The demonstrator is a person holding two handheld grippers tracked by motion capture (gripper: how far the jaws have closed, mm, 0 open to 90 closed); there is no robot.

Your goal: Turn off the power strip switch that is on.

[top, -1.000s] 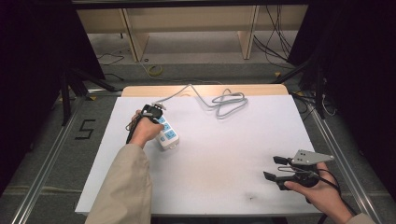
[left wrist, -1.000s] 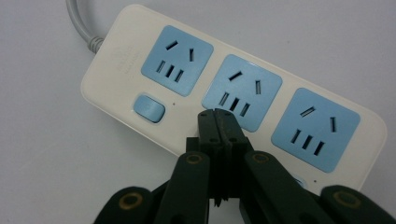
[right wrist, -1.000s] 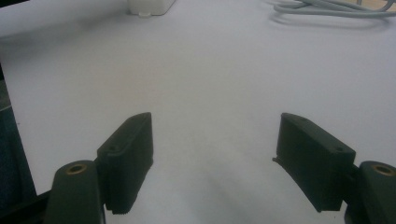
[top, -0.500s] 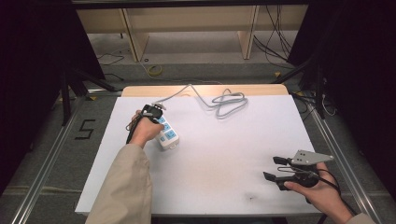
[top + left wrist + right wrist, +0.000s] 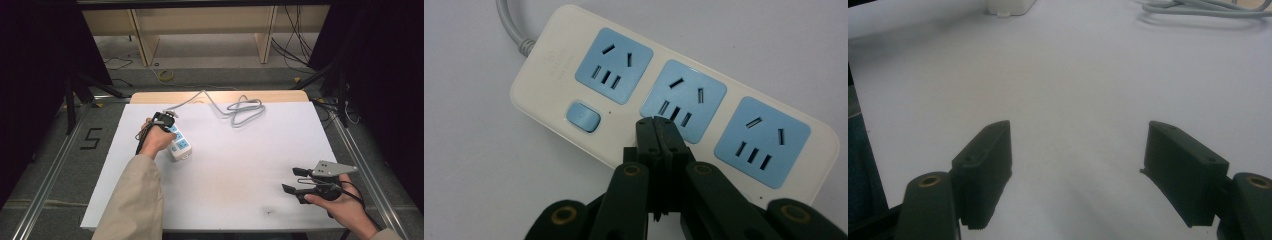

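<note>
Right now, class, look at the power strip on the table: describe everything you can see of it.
The power strip is a cream, plastic-looking bar with rounded corners, lying flat and face up on the white table. It has three blue socket faces in a row and a blue switch near the cable end. A grey cable runs from it and loops farther back. The left gripper, jaws shut, points down at the middle socket's edge; whether it touches is unclear.
</note>
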